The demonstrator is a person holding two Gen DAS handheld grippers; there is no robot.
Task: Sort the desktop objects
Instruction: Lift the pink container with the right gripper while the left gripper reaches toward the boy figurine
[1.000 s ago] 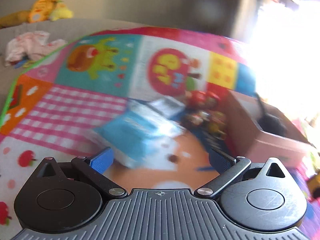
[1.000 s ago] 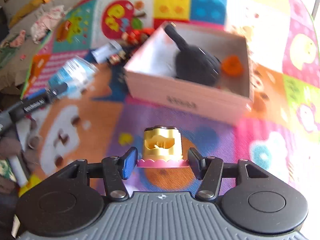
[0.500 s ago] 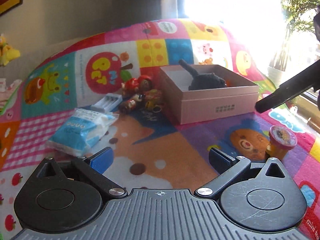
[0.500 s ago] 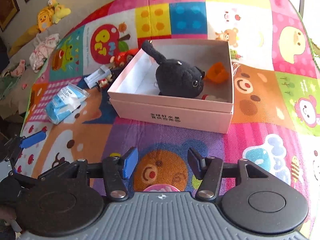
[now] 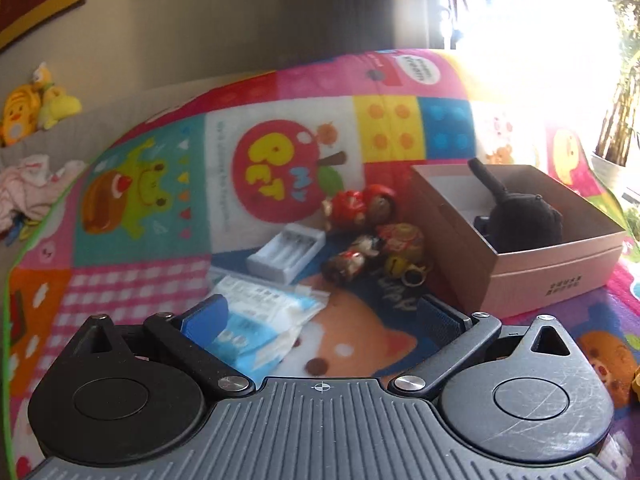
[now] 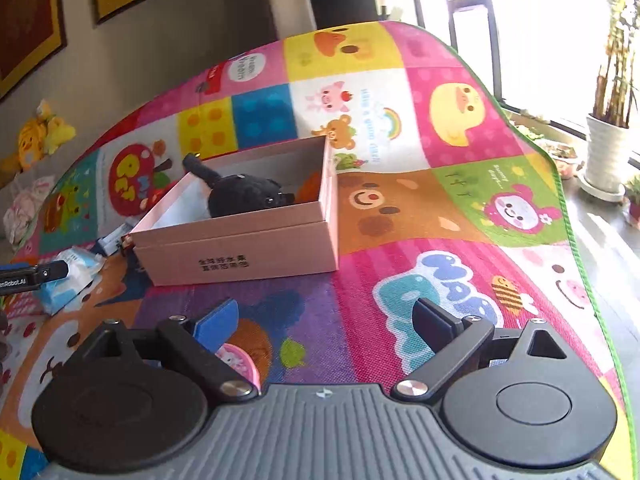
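Observation:
A pink cardboard box [image 5: 552, 276] [image 6: 240, 248] stands on the colourful play mat and holds a black plush cat [image 5: 524, 220] [image 6: 244, 196] and an orange item [image 6: 310, 188]. My left gripper [image 5: 320, 316] is open and empty above a blue tissue pack [image 5: 256, 320]. Beyond it lie a white battery charger [image 5: 286, 254] and several small dolls [image 5: 372, 232]. My right gripper [image 6: 326, 320] is open and empty. A pink-lidded cup [image 6: 238, 360] sits just under its left finger.
The play mat [image 6: 440, 160] ends in a green edge [image 6: 580, 248] on the right, with floor and potted plants [image 6: 608, 152] beyond. Plush toys [image 5: 36, 100] and pink cloth [image 5: 28, 188] lie at the far left by the wall.
My right gripper let go of the yellow cup with the pink lid, opened wider and pulled back above it. My left gripper swung from the tissue pack to the right and back toward it.

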